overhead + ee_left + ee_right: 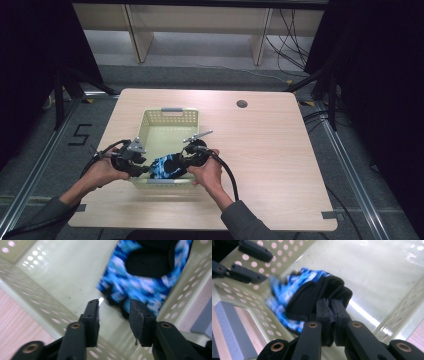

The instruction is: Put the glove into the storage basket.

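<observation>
My right gripper point(331, 302) has its jaws pinched together on a black edge of the blue camouflage cloth point(287, 293), which hangs bunched just above the floor of the basket point(172, 116), near its front wall. My left gripper point(113, 315) stands part open with nothing between its pads; the cloth lies just beyond its tips, apart from them. I judge the step in hand to be setting the cloth down in the basket, so I would lower the right gripper until the fabric slumps onto the basket floor before parting its jaws, and keep the left one clear of the folds so no loose edge snags on it. The cloth looks soft and limp, a printed blue-and-white pattern with a matte black panel or lining, and it will crumple rather than hold shape. The basket is pale yellowish plastic, smooth and slightly glossy on the floor, with rows of round holes through its walls and grey grips on its short ends. It sits on the light wood-grain table point(270, 150), which has a round cable hole point(242, 104) near the far edge.
</observation>
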The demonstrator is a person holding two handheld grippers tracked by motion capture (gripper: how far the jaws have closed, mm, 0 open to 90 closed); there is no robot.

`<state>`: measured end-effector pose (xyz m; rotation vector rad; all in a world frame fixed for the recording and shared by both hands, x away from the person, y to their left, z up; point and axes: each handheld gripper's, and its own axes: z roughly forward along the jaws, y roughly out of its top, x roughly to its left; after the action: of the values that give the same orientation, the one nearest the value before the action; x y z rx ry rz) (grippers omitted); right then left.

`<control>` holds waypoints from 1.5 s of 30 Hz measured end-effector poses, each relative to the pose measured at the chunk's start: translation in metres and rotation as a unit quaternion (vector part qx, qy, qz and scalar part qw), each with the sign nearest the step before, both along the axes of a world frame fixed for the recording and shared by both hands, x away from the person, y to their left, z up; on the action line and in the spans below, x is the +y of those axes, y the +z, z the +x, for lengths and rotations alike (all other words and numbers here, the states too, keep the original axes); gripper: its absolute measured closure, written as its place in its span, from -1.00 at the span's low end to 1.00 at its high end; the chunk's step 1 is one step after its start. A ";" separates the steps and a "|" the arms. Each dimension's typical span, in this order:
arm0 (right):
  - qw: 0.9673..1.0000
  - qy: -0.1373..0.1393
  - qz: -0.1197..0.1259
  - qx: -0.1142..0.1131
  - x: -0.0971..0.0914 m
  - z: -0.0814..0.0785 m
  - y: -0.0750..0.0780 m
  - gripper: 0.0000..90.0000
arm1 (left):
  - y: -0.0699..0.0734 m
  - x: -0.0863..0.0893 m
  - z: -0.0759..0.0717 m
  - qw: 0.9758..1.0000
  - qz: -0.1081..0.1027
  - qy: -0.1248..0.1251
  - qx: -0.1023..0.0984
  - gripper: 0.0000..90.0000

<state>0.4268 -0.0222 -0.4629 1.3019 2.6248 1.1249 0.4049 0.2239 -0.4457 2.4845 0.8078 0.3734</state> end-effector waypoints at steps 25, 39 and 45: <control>0.996 -0.009 0.048 -0.078 -0.039 -0.005 0.043 0.03 | 0.030 -0.009 -0.025 0.995 -0.084 0.022 -0.047 -0.08; 0.993 -0.008 0.073 -0.098 -0.080 -0.026 0.050 -0.10 | 0.035 -0.032 -0.059 0.985 -0.163 0.002 -0.054 -0.30; 0.992 -0.007 0.079 -0.098 -0.091 -0.036 0.047 -0.13 | 0.032 -0.043 -0.071 0.982 -0.178 -0.009 -0.055 -0.34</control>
<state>0.3909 -0.1134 -0.4162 1.1612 2.4261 1.4050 0.3338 0.1811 -0.4136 2.1188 0.7351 0.3239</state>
